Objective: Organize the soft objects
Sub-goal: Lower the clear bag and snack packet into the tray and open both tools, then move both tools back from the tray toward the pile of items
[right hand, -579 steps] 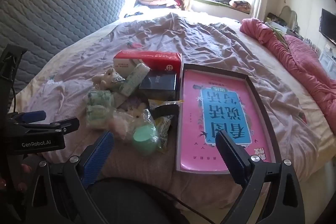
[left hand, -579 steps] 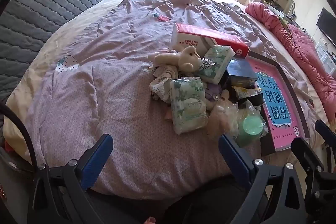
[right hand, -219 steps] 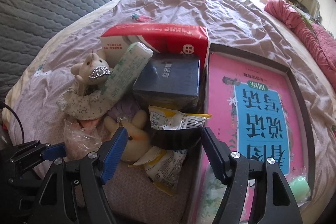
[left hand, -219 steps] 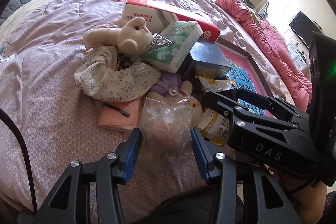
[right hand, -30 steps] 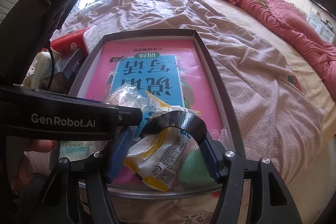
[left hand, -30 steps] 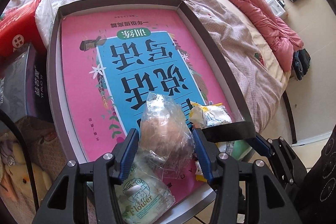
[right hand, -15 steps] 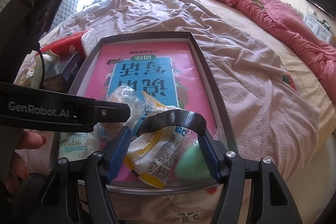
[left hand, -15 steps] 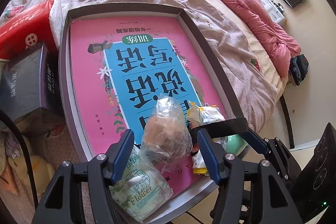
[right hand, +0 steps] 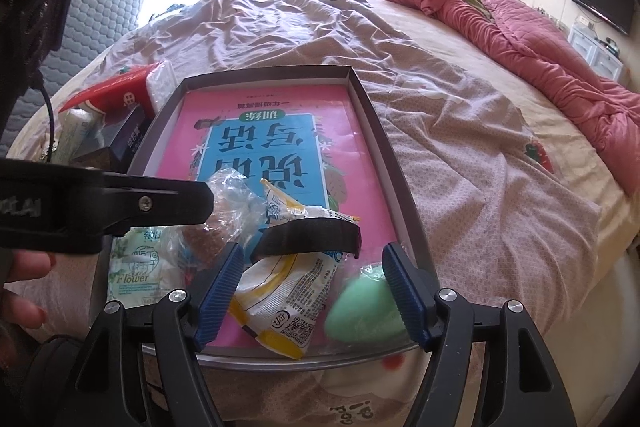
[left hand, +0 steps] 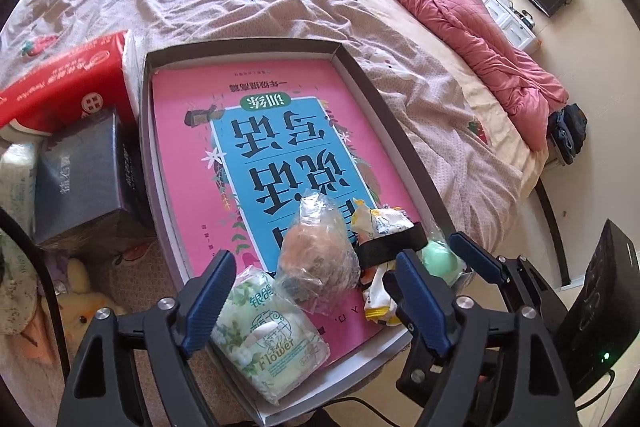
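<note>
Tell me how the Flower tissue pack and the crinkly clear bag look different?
The Flower tissue pack is flat, green-and-white and printed; the clear bag is see-through, showing something brownish inside. The tissue pack lies smooth, while the clear bag bunches up, crumpled. Both rest in the tray, touching each other.

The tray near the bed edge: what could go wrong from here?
1. All four items in the tray crowd its near end, which seems to overhang the bed edge; it might tip.
2. The clear bag leans on the tissue pack and could roll.
3. The left gripper and right gripper, both open, are close; they may collide.
</note>
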The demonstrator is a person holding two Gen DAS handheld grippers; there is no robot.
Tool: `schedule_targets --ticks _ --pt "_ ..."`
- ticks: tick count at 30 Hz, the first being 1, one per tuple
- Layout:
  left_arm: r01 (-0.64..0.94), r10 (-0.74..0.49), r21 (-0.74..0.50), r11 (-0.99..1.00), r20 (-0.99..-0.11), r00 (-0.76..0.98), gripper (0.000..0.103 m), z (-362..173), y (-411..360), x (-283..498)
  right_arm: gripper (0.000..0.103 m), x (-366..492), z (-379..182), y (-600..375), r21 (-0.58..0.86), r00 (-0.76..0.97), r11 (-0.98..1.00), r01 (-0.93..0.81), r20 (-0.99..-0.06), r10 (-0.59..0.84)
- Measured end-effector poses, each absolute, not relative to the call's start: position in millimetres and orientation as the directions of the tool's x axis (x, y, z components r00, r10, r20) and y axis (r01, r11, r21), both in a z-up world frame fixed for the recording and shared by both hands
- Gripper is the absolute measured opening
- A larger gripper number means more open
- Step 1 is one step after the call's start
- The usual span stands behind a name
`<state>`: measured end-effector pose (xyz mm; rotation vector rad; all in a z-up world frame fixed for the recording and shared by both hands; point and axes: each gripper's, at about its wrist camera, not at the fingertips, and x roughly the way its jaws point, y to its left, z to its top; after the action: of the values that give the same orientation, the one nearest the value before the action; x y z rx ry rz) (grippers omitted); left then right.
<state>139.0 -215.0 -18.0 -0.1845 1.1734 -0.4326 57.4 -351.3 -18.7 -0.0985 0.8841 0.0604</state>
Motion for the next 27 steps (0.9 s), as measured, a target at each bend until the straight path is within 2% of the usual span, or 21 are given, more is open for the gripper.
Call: schedule_targets --ticks 16,27 --pt "0.198 -0.292 -0.226 0.954 -0.851 0.436 0.085 8 -198 109 0.076 51 -3 -353 -0.051 0.670 0.997 -0.064 -0.742 0.005" --pt "0.170 -0.248 -0.190 0.967 -0.849 0.466 0.085 12 -182 92 0.076 47 10 -347 -0.063 0.694 0.996 -0.055 -0.719 -0.007"
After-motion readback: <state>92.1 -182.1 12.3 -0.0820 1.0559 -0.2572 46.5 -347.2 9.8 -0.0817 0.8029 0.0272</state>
